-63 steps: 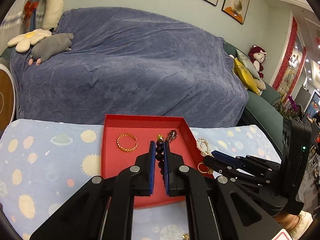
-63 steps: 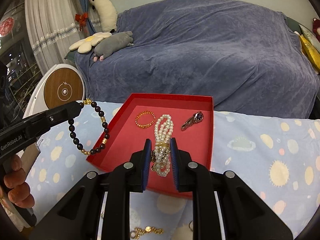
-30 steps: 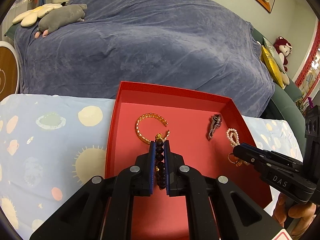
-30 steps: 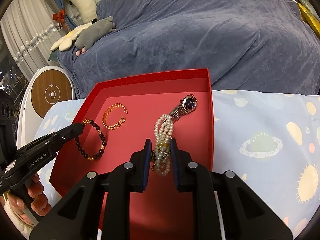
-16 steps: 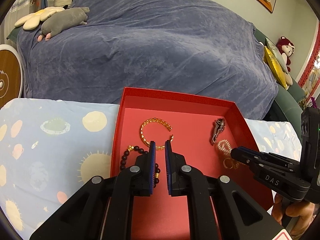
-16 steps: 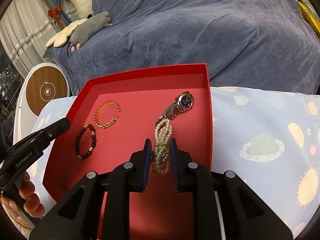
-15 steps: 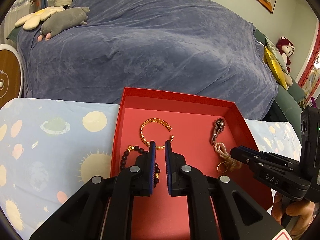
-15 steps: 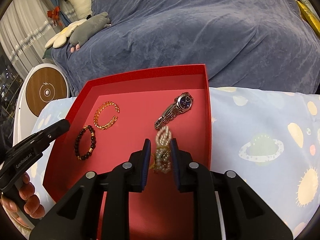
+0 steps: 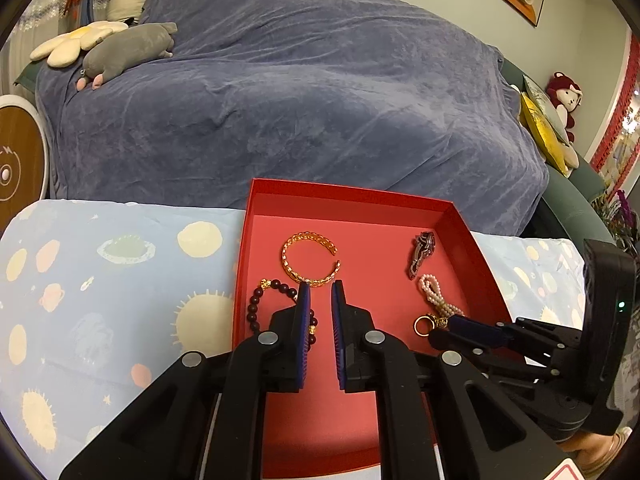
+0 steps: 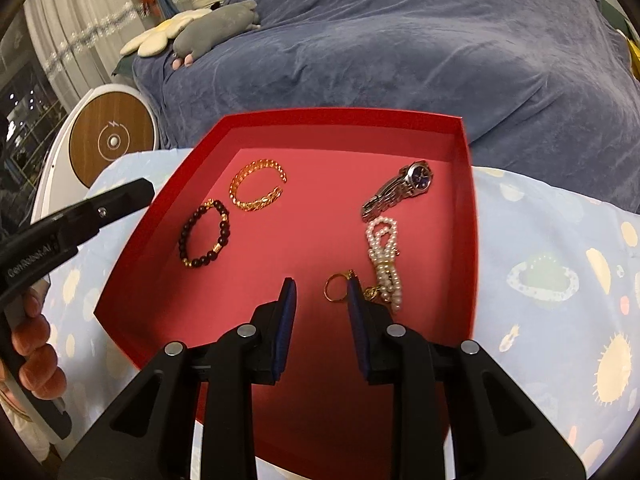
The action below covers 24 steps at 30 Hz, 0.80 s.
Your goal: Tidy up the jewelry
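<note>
A red tray [image 9: 348, 194] [image 10: 344, 114] lies on the blue patterned cloth. In it lie a gold bangle [image 9: 310, 260] [image 10: 258, 186], a dark bead bracelet [image 9: 256, 308] [image 10: 204, 234], a silver watch [image 9: 422, 254] [image 10: 400, 190] and a pearl strand with a gold ring [image 9: 434, 300] [image 10: 384, 264]. My left gripper [image 9: 318, 292] is slightly open and empty over the tray, beside the bead bracelet. My right gripper [image 10: 320, 292] is open and empty just short of the pearl strand; it also shows in the left wrist view [image 9: 452, 330].
A sofa under a blue throw [image 9: 300, 100] stands behind the table, with plush toys [image 9: 128, 48] on it. A round wooden-faced device [image 10: 112, 140] stands at the left. The left gripper's body [image 10: 72, 220] reaches in from the left in the right wrist view.
My left gripper let go of the bead bracelet, which now lies in the tray. My right gripper opened, dropped the pearl strand in the tray and drew back a little.
</note>
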Tool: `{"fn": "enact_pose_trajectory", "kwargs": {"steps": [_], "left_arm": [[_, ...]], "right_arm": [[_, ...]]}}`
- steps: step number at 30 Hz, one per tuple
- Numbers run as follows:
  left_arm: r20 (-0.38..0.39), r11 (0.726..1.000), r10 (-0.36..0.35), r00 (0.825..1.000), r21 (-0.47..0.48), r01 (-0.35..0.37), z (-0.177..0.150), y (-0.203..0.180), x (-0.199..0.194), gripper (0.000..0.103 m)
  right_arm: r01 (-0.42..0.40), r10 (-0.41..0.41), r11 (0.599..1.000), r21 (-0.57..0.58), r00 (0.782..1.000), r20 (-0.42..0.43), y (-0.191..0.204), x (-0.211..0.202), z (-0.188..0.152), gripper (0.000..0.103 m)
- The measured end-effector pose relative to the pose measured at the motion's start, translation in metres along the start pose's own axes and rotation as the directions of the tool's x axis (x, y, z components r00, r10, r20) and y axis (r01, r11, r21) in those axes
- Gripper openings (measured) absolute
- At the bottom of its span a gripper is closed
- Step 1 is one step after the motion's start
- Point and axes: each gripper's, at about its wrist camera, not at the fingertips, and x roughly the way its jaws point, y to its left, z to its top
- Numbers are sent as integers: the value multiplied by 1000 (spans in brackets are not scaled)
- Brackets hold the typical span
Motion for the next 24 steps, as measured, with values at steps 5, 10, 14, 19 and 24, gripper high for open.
{"fn": "enact_pose_trajectory", "kwargs": {"steps": [5, 10, 14, 19, 24], "left_arm": [[-3, 1000, -4, 1000, 16, 4, -5, 0, -4, 10], [-10, 1000, -14, 1000, 9, 14, -8, 2, -5, 10], [-20, 1000, -18, 1000, 7, 18, -12, 1, -5, 10], [-22, 1000, -25, 999, 13, 26, -14, -2, -9, 10], [-16, 999, -30, 999, 22, 31, -15, -3, -16, 10]], "right_arm": [[60, -60, 998, 4, 998, -20, 2, 16, 3, 20], [76, -75, 997, 7, 996, -49, 1, 25, 3, 20], [95, -94, 995, 12, 993, -73, -1, 27, 5, 5], [71, -68, 997, 37, 994, -80, -7, 25, 4, 0], [79, -78, 996, 32, 996, -42, -5, 13, 8, 0]]}}
